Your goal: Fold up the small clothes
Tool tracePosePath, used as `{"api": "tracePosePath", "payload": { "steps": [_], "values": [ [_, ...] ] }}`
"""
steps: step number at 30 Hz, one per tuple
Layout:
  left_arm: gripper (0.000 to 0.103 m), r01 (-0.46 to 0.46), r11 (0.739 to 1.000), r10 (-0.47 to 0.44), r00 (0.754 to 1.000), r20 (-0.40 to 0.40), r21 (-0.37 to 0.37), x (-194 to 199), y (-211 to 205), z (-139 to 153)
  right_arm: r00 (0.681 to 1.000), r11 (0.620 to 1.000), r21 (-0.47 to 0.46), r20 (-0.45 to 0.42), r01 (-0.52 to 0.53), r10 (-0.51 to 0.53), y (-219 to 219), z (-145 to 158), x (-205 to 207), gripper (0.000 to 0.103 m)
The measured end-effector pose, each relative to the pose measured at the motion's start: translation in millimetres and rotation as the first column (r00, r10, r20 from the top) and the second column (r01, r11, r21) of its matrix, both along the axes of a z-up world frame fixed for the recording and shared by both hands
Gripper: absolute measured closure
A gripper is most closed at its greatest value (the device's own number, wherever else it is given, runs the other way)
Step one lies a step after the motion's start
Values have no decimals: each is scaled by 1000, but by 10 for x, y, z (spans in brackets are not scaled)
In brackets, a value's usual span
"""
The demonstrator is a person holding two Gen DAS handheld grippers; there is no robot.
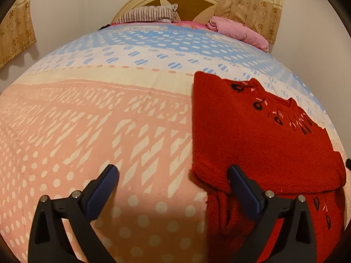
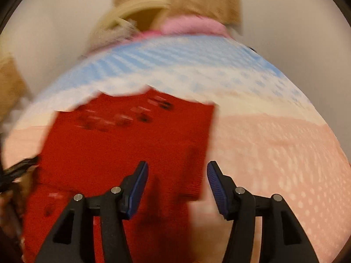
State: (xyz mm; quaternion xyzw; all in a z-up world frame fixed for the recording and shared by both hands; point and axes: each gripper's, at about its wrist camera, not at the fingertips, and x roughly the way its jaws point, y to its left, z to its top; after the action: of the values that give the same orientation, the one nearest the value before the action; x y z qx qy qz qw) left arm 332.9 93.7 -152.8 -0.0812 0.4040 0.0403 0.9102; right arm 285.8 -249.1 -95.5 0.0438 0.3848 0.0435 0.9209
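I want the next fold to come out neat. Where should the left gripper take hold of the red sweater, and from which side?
Probably the near left corner of the red sweater, where the folded layers end in a thick rounded edge. The open left gripper already straddles that edge, so come in low from the bedspread side and pinch all layers.

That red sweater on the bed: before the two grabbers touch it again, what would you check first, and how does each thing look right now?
1. Left gripper open: ok, fingers spread wide.
2. Right gripper open: ok, fingers apart, nothing between them.
3. Red sweater lying on the bedspread: ok, and part of it is already folded over itself.
4. Left gripper lined up with an edge: ok, one finger is over the sweater's near corner, the other over bare bedspread.
5. Right wrist view sharp enough to aim: not ok, it is smeared by motion.
6. Folded layers lying smooth and even: cannot tell, the near part looks bunched.
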Motion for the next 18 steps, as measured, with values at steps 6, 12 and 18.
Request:
{"api": "tracePosePath", "payload": {
  "steps": [6, 12, 18],
  "values": [
    [0, 0, 999, 0, 1000, -7, 48, -26, -57, 6, 979, 980, -54, -80, -193, 188, 478, -115, 67, 46],
    [0, 5, 1000, -5, 1000, -11, 13, -54, -18, -13, 982, 990, 9, -128, -138, 138, 101, -354, 71, 51],
    [0, 8, 999, -8, 1000, -8, 33, -54, -52, -6, 980, 988, 20, -123, -156, 157, 41, -389, -28, 54]
  ]
}}
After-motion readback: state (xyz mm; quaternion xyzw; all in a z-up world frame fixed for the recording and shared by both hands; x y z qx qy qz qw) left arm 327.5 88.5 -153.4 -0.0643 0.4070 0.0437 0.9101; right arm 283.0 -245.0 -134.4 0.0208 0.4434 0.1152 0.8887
